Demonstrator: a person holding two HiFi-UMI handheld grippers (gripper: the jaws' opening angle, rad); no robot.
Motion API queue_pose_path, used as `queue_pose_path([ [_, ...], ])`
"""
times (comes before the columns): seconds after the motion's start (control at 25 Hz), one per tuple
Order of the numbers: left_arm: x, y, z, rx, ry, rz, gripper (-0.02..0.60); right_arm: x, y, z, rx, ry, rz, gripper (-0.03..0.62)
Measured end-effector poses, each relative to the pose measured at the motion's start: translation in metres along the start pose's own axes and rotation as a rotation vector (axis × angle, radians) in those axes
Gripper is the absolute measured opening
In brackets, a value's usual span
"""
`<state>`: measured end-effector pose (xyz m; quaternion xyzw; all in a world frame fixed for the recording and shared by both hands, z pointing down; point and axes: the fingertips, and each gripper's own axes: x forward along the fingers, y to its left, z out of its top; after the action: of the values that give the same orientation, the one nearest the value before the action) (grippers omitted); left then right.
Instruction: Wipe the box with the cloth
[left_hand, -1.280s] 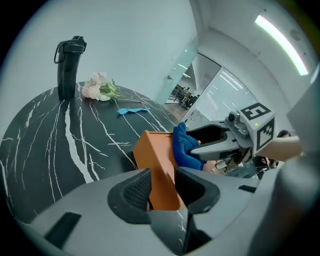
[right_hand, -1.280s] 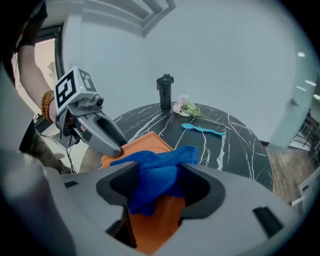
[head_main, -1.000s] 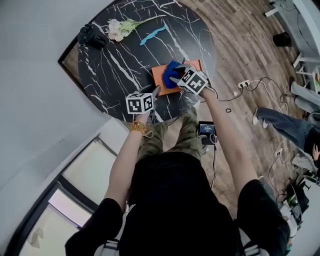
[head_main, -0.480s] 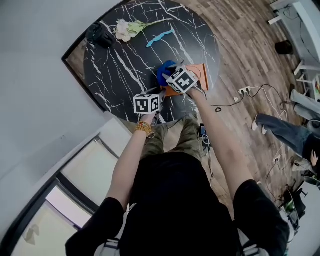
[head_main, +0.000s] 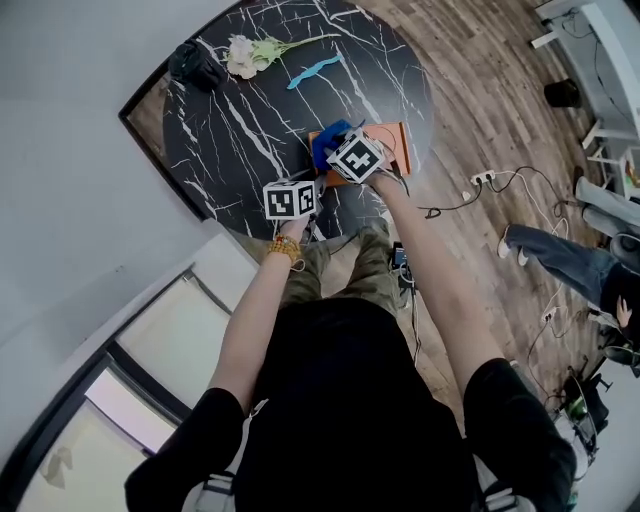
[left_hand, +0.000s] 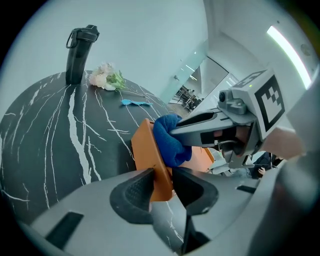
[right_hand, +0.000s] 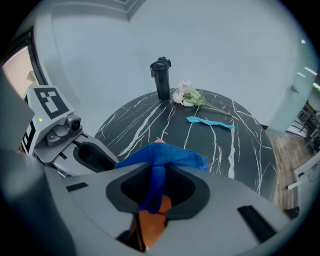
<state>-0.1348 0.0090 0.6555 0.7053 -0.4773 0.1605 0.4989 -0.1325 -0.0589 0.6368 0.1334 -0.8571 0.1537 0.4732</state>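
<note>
A flat orange box (head_main: 388, 138) lies near the front edge of the round black marble table (head_main: 240, 120). My left gripper (left_hand: 162, 187) is shut on the box's near corner (left_hand: 150, 155), with both pads pressing on it. A blue cloth (right_hand: 165, 157) is bunched over the box's left end (head_main: 325, 143). My right gripper (right_hand: 155, 187) is shut on a fold of this cloth; its jaws have just been closing on it. Under the cloth the orange box (right_hand: 150, 222) shows. In the head view my right gripper (head_main: 336, 150) stands over the box and my left gripper (head_main: 312, 186) at its near-left corner.
At the table's far side stand a black bottle (head_main: 195, 62), a white flower with a green stem (head_main: 245, 50) and a light blue strip (head_main: 310, 68). On the wooden floor to the right lie cables and a power strip (head_main: 485, 177), beside another person's legs (head_main: 555, 250).
My right gripper has slid left across the box with the blue cloth, from its middle to its left end, and its jaws have closed tighter. The left gripper keeps its hold.
</note>
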Motion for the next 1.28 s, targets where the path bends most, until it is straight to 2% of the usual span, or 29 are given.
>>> queue_pose_path([
  [0.28, 0.001, 0.001, -0.004, -0.046, 0.027, -0.016, 0.118, -0.011, 0.006, -0.015, 0.028, -0.025, -0.012, 0.074],
  [0.6, 0.000, -0.002, -0.008, -0.006, 0.063, -0.020, 0.119, -0.027, 0.010, -0.047, 0.134, -0.077, -0.052, 0.074],
  [0.84, -0.004, -0.007, -0.012, 0.000, 0.073, -0.042, 0.110, -0.033, 0.011, -0.060, 0.254, -0.147, -0.069, 0.074],
  [0.96, -0.008, -0.004, -0.006, -0.009, 0.049, -0.041, 0.110, -0.033, 0.012, -0.061, 0.236, -0.155, -0.080, 0.075],
  [1.16, -0.001, 0.004, 0.015, -0.032, 0.026, -0.025, 0.100, -0.035, 0.020, -0.060, 0.135, -0.134, -0.079, 0.075],
  [1.28, 0.007, 0.003, 0.020, 0.016, 0.066, -0.010, 0.095, -0.038, 0.026, -0.061, 0.082, -0.110, -0.102, 0.074],
])
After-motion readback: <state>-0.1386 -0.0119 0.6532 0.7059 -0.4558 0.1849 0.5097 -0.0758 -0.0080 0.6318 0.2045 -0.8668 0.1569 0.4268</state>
